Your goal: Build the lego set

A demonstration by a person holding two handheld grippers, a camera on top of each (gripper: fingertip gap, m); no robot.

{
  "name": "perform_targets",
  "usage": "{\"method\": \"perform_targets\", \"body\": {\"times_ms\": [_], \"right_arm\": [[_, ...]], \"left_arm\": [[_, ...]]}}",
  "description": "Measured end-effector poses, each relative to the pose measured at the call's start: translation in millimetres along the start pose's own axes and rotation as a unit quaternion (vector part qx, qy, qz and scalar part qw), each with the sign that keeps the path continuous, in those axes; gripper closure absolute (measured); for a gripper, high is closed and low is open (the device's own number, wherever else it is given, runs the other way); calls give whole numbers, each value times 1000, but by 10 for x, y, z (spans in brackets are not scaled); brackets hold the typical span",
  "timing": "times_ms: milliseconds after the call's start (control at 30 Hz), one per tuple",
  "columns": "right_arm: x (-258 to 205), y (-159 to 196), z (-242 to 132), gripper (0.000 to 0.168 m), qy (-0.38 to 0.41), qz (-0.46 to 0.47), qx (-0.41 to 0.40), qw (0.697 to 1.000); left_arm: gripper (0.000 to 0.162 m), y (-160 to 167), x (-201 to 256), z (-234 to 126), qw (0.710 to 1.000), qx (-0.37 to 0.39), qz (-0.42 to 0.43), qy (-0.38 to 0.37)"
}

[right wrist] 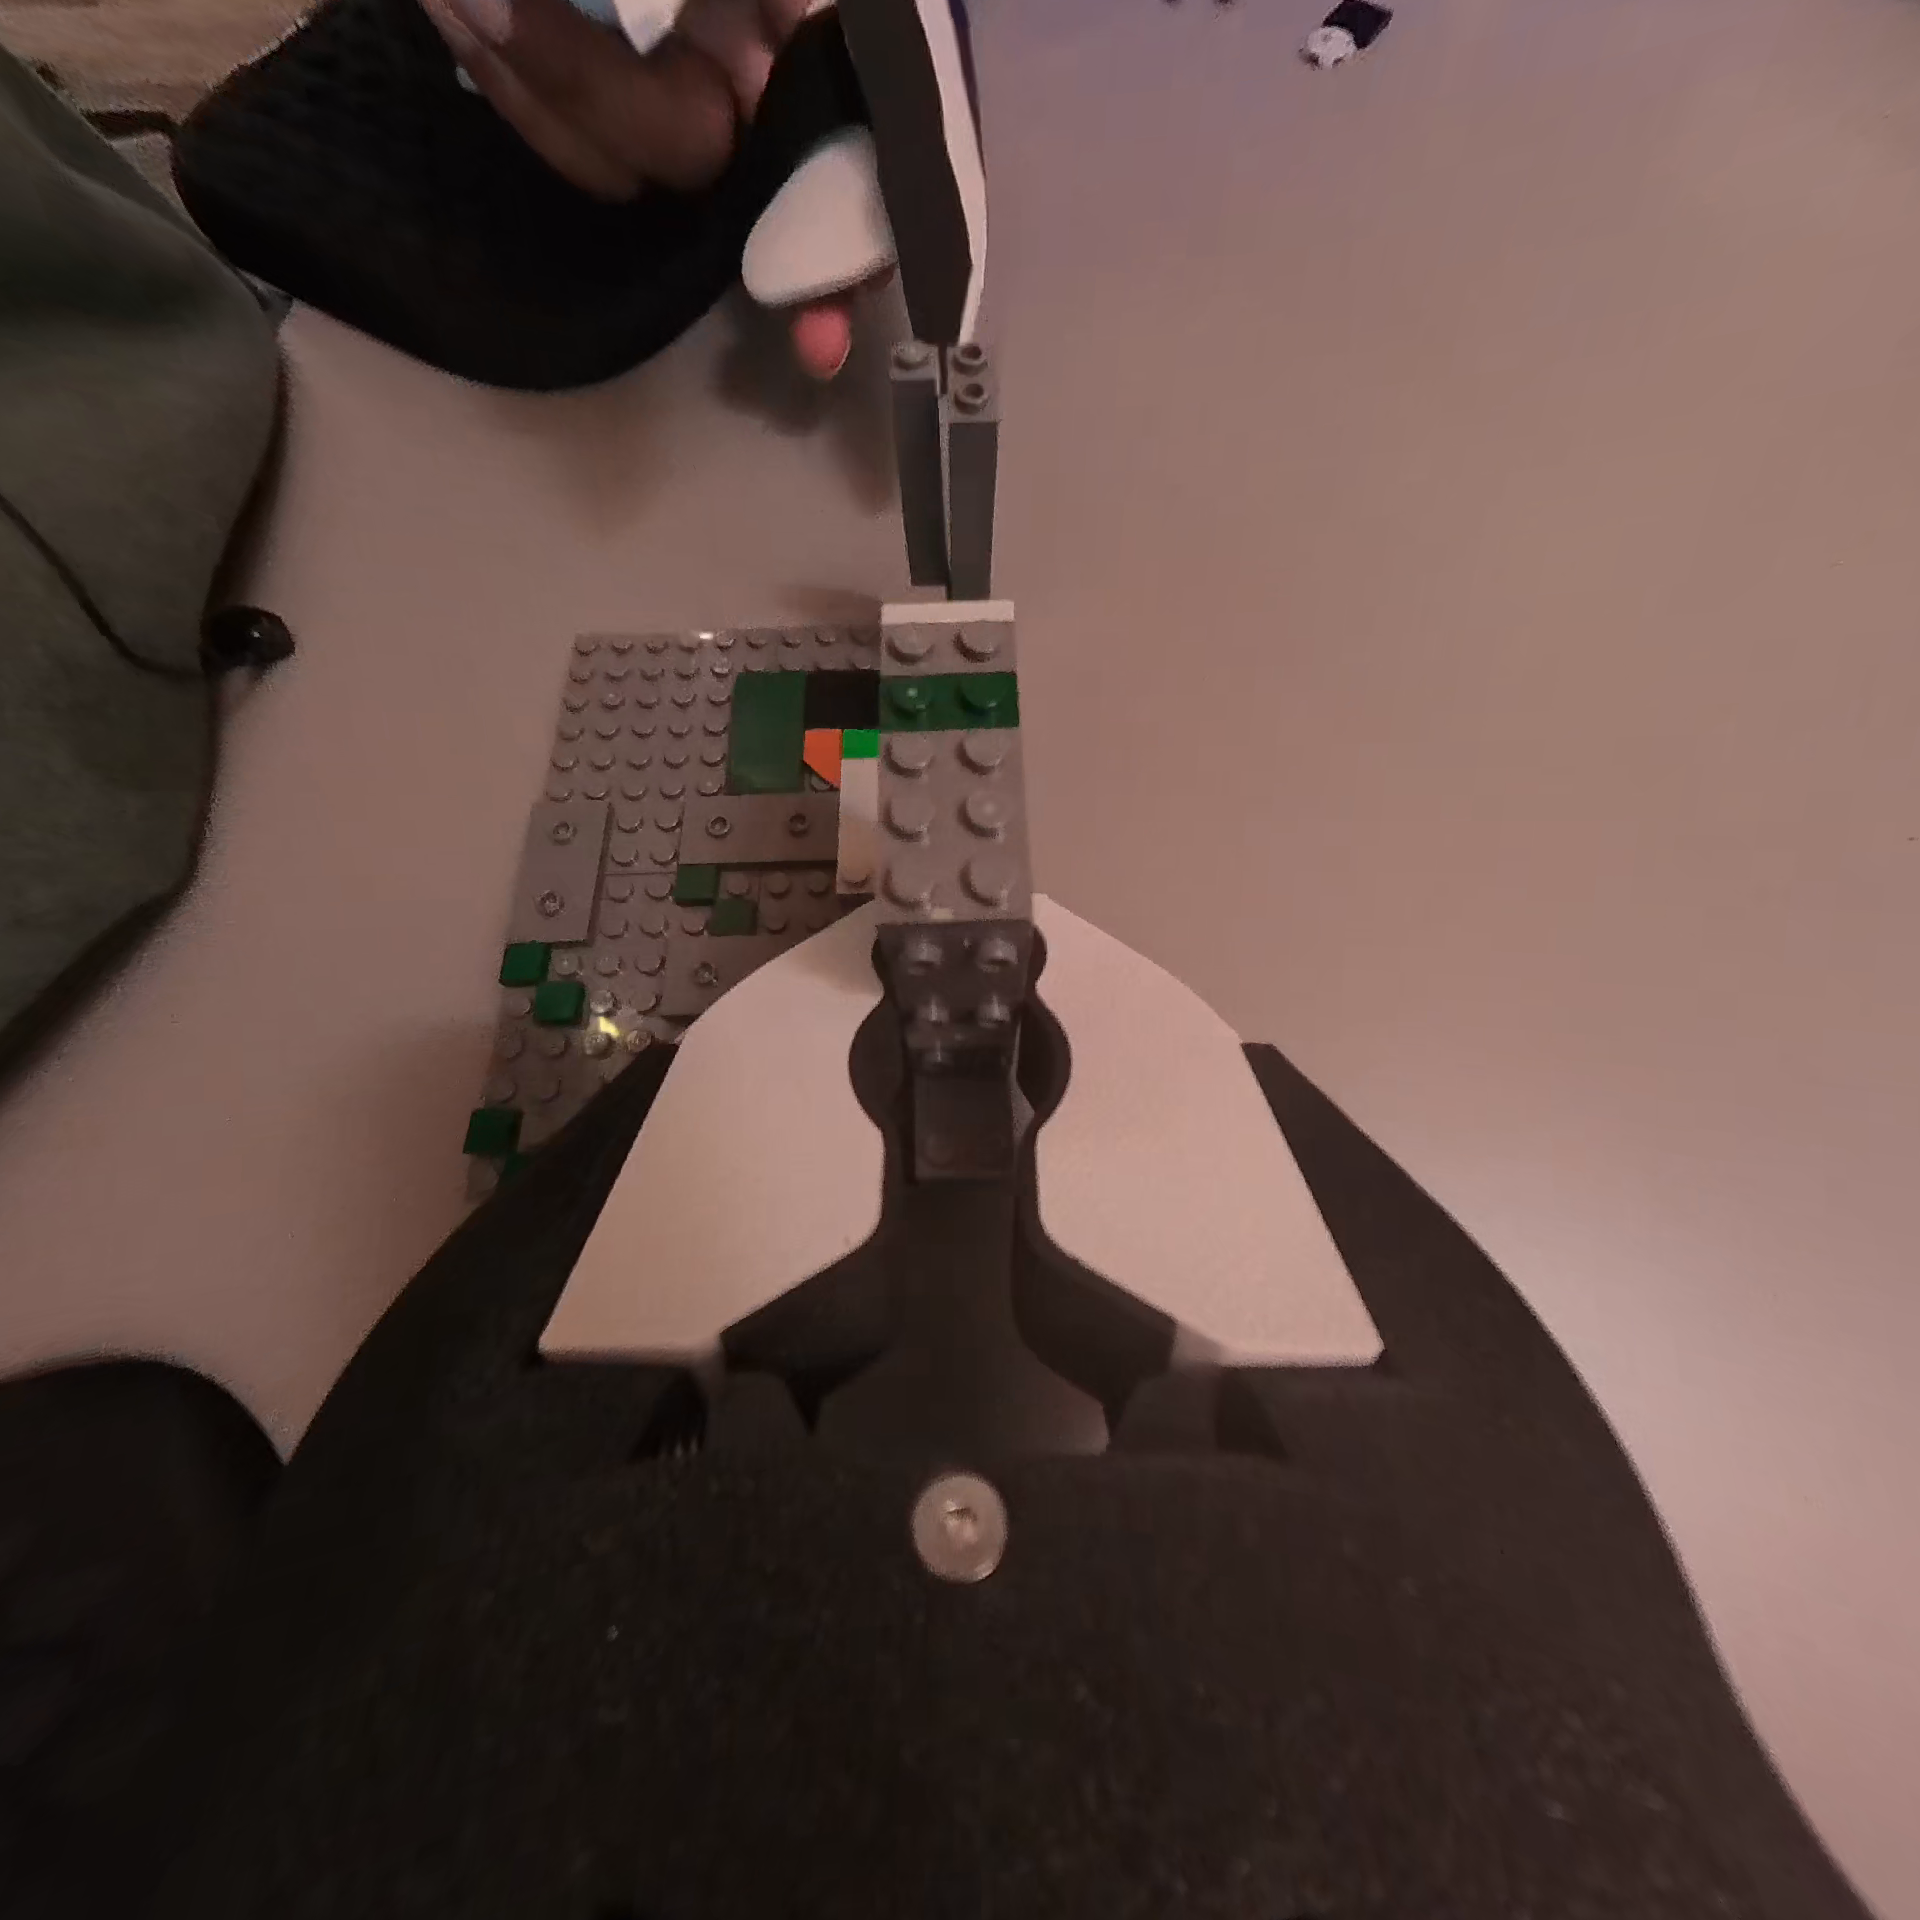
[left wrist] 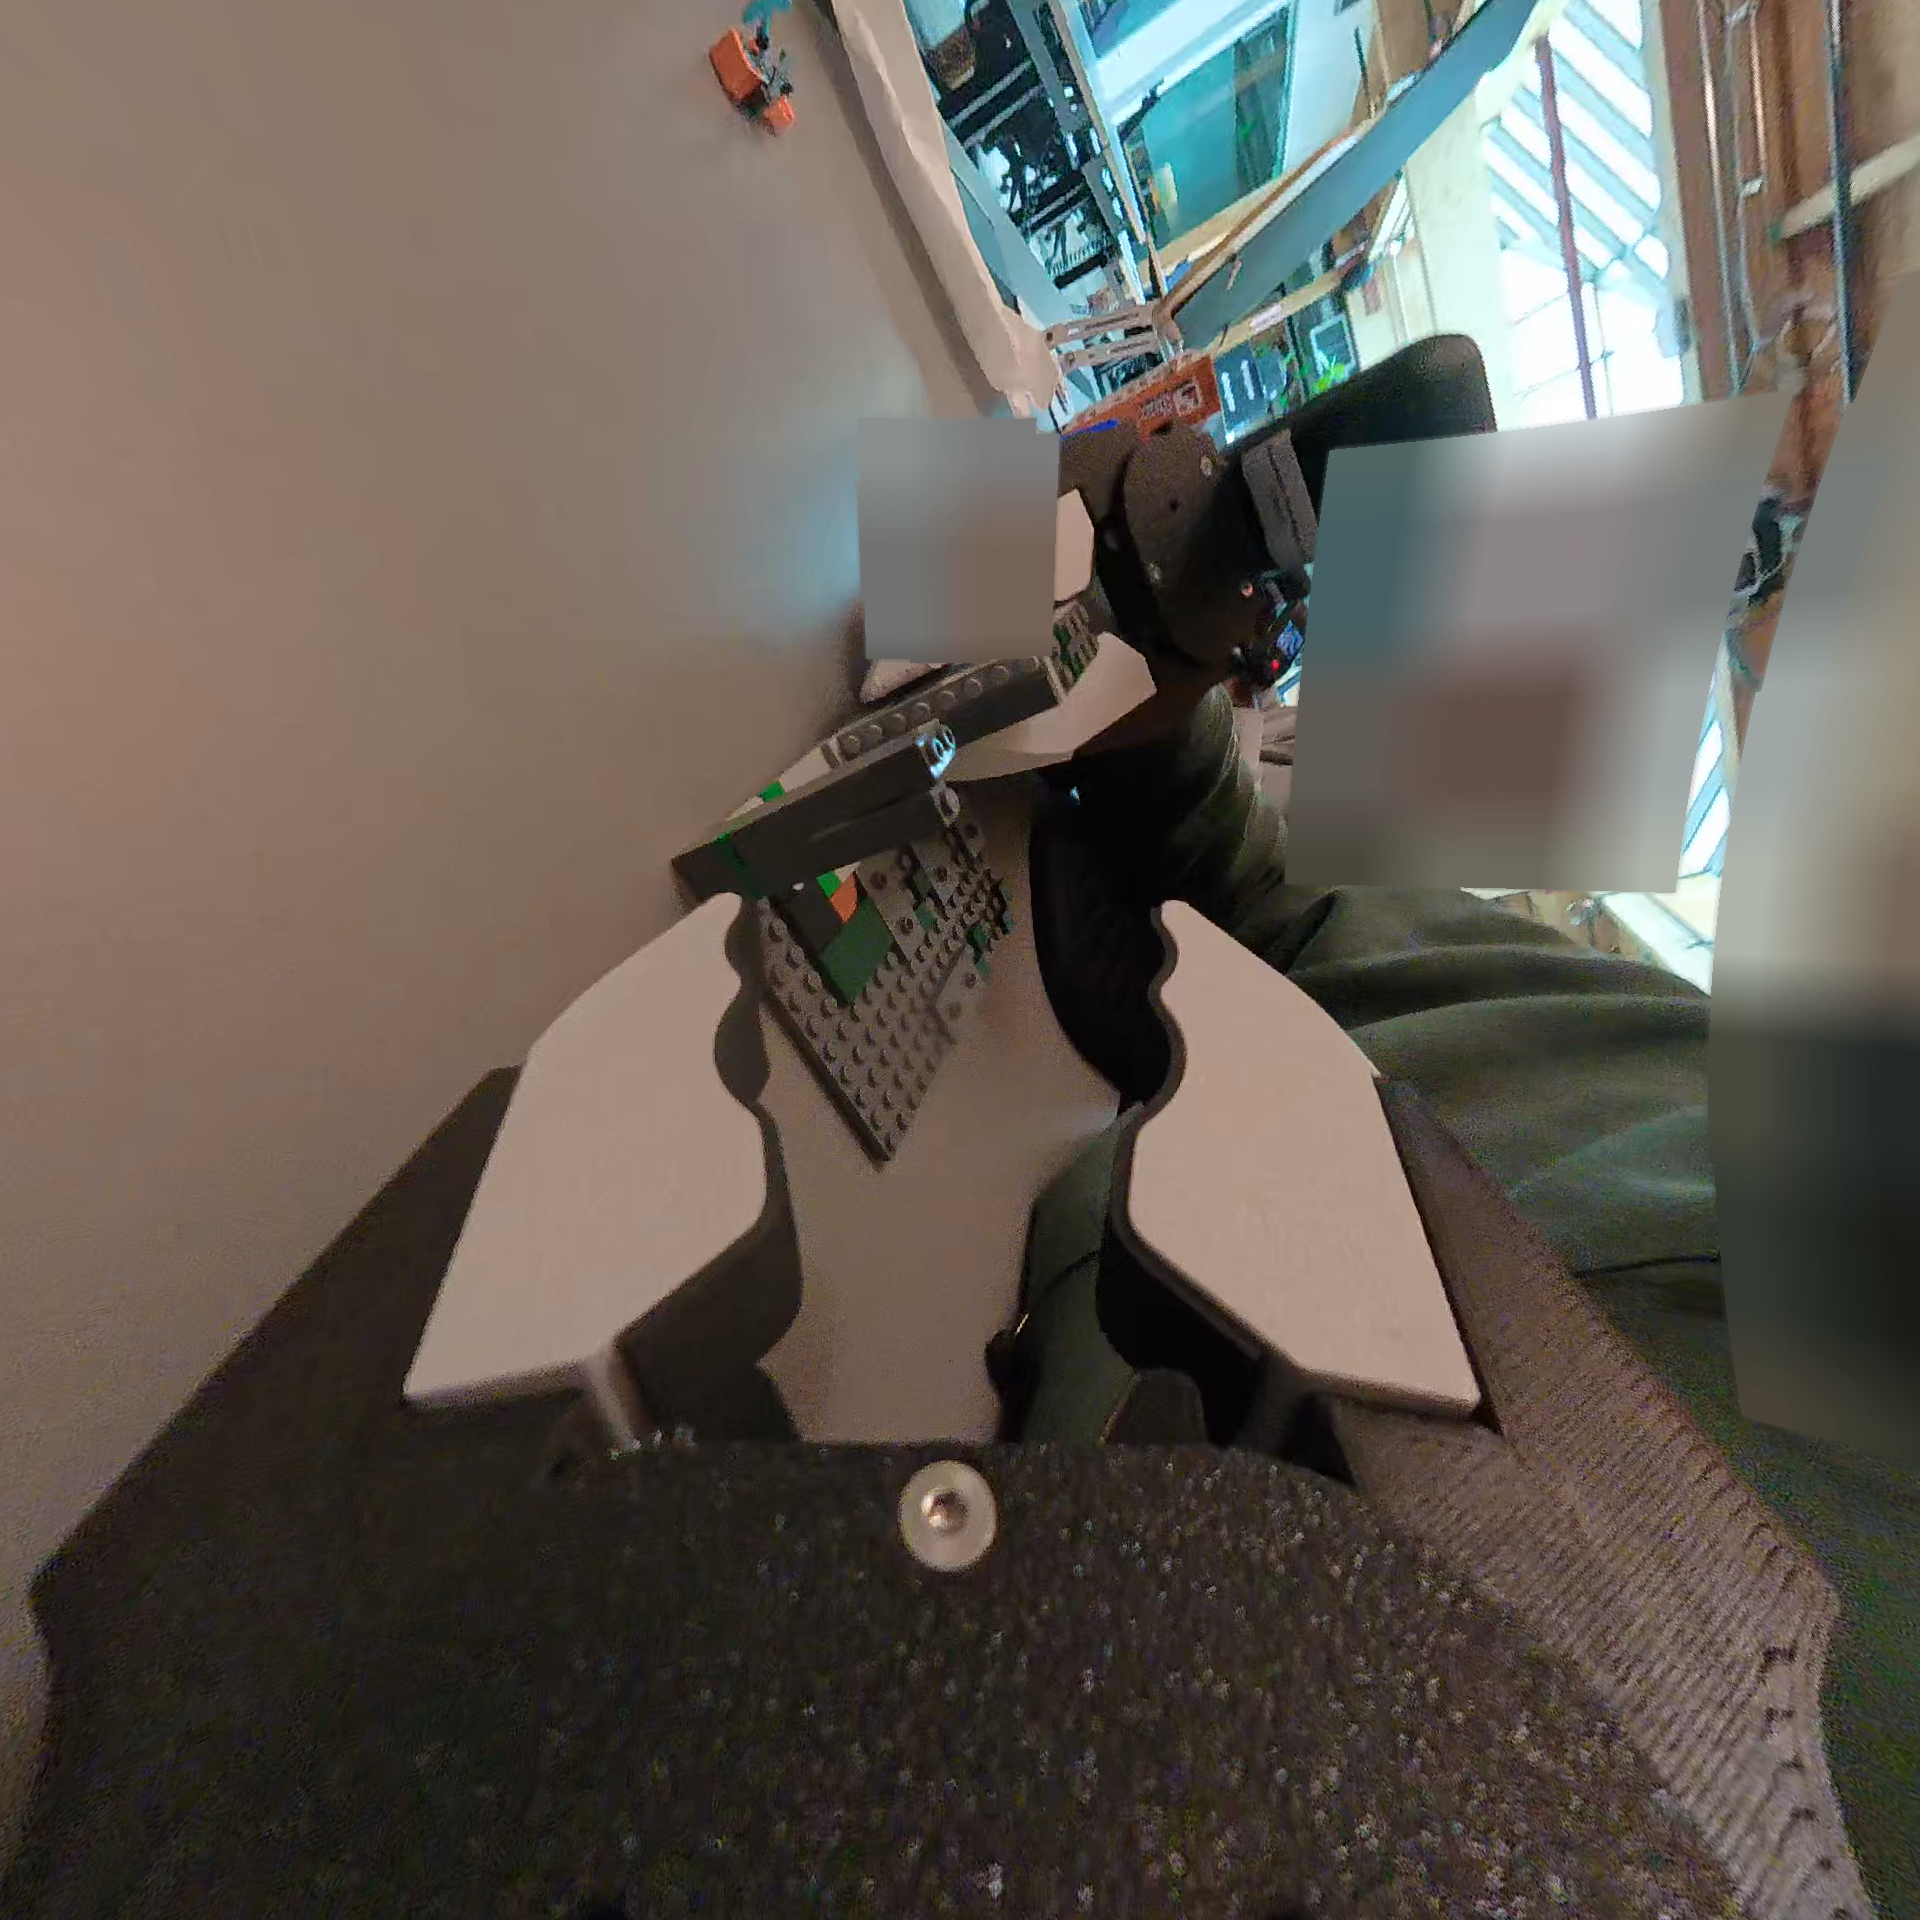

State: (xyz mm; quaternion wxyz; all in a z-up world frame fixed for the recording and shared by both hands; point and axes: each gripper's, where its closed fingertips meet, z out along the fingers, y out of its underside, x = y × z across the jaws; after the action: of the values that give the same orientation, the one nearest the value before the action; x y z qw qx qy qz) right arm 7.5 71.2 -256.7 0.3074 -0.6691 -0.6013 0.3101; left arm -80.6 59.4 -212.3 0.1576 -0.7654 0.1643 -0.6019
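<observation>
A grey studded baseplate (right wrist: 634, 748) with green, black and orange tiles lies on the pale table; it also shows in the left wrist view (left wrist: 883, 1049). Two tall dark grey columns (right wrist: 951, 468) stand at its far edge and show in the left wrist view too (left wrist: 821, 821). My right gripper (right wrist: 956, 930) is shut on a long grey plate with a green band (right wrist: 951, 810), held over the baseplate's right edge, its far end by the columns. My left gripper (left wrist: 951, 935) is open and empty, with the baseplate seen between its fingers. It hovers just beyond the column tops (right wrist: 831, 239).
A small orange piece (left wrist: 753, 68) lies far off on the table. Another small loose piece (right wrist: 1340, 36) lies at the far right. A person's green sleeve and lap (right wrist: 104, 416) border the table's left edge. A black cable end (right wrist: 244, 634) lies there. My hands' fingertips stand some 11 centimetres from each other. My left tips are roughly 20 centimetres from the small loose piece (right wrist: 1340, 36).
</observation>
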Motion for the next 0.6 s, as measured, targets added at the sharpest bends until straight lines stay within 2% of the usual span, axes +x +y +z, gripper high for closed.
{"method": "perform_targets", "body": {"times_ms": [167, 267, 433, 600], "right_arm": [[28, 48, 19, 150, -10, -6, -11, 1000], [37, 40, -8, 141, -11, -6, -4, 1000], [28, -12, -186, 134, -4, -12, 7, 1000], [23, -201, -377, 135, 20, -10, 11, 1000]], "left_arm": [[97, 12, 35, 13, 999, -9, 33, 10], [99, 12, 39, 14, 999, -9, 42, 18], [102, -20, 48, -10, 998, -10, 54, 31], [104, -45, 52, 3, 995, -26, 92, 32]]}}
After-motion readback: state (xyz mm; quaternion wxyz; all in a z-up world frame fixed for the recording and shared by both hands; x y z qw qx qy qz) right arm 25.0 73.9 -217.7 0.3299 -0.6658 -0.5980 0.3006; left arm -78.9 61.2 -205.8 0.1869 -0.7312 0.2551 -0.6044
